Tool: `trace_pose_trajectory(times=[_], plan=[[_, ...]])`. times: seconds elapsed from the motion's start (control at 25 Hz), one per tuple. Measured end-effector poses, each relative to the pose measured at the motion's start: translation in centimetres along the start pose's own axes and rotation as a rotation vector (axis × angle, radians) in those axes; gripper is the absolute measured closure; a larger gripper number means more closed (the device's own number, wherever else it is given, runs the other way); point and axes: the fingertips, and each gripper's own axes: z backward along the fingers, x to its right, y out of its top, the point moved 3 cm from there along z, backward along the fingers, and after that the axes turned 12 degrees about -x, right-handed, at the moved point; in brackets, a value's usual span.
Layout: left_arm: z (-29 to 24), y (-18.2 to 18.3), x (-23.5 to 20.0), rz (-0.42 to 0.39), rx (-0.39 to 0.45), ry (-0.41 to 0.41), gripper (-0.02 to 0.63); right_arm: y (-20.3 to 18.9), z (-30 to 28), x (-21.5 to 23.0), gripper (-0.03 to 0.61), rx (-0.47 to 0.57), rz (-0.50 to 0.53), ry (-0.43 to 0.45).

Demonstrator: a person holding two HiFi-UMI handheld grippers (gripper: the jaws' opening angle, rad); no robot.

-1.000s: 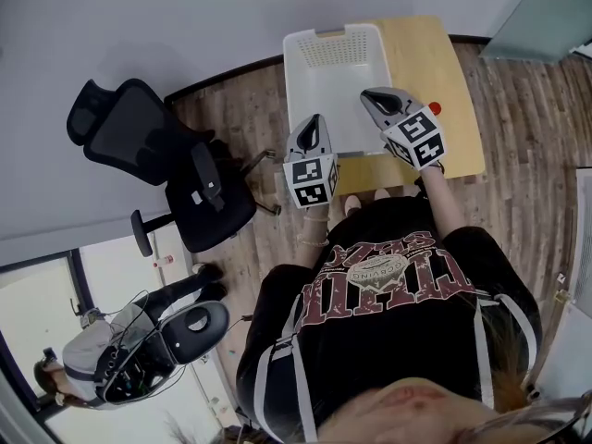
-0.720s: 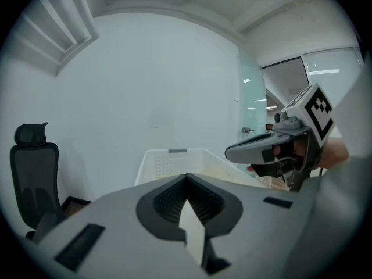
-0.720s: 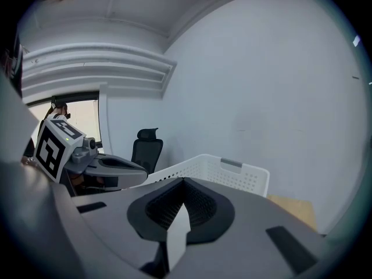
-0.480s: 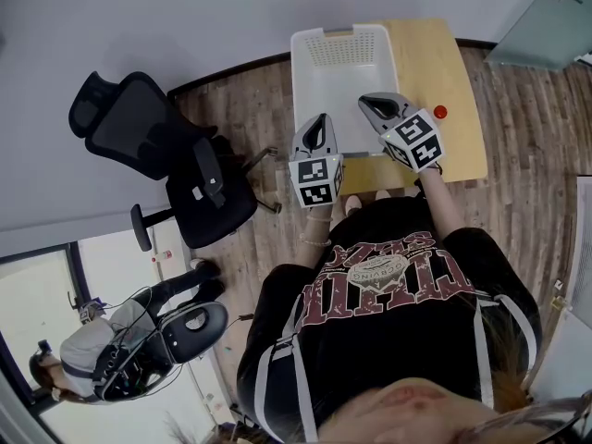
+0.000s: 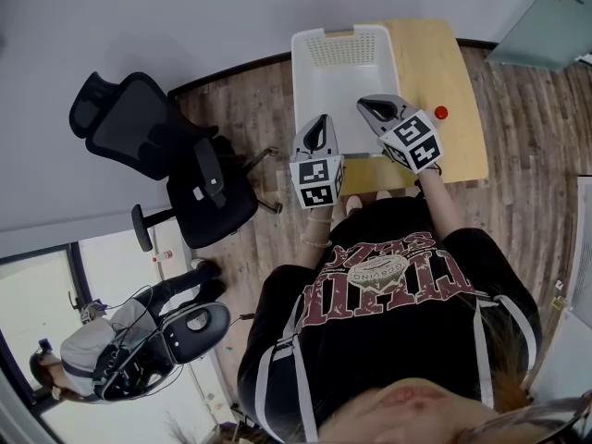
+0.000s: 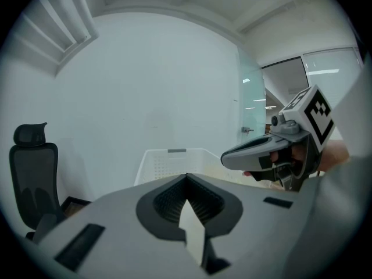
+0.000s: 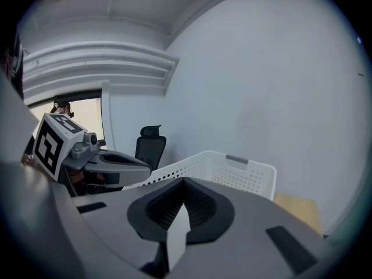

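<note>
I hold both grippers up in the air in front of a white plastic basket (image 5: 339, 72) that stands on a light wooden table (image 5: 444, 72). My left gripper (image 5: 318, 122) is shut with nothing in it and hangs over the basket's near left corner. My right gripper (image 5: 373, 107) is also shut and empty, above the basket's near right part. In the left gripper view the jaws (image 6: 186, 178) meet, with the basket (image 6: 174, 158) beyond and the right gripper (image 6: 264, 151) at the right. In the right gripper view the shut jaws (image 7: 183, 182) point past the basket (image 7: 226, 170), with the left gripper (image 7: 107, 160) at the left.
A small red object (image 5: 440, 113) lies on the table right of the basket. A black office chair (image 5: 157, 155) stands on the wood floor to the left. Another person (image 5: 92, 354) is at the lower left. A grey wall lies behind the table.
The right gripper has drifted slightly toward the left one. Both stay shut and raised before the basket.
</note>
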Motion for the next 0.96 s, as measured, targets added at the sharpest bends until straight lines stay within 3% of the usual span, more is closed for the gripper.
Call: trace_pose_trajectory(times=[0.96], plan=[[-0.26,-0.13,0.15,-0.005,-0.001,-0.005,0.568,-0.29,-0.20,-0.16,0.560,0.000,0.004,0.006]])
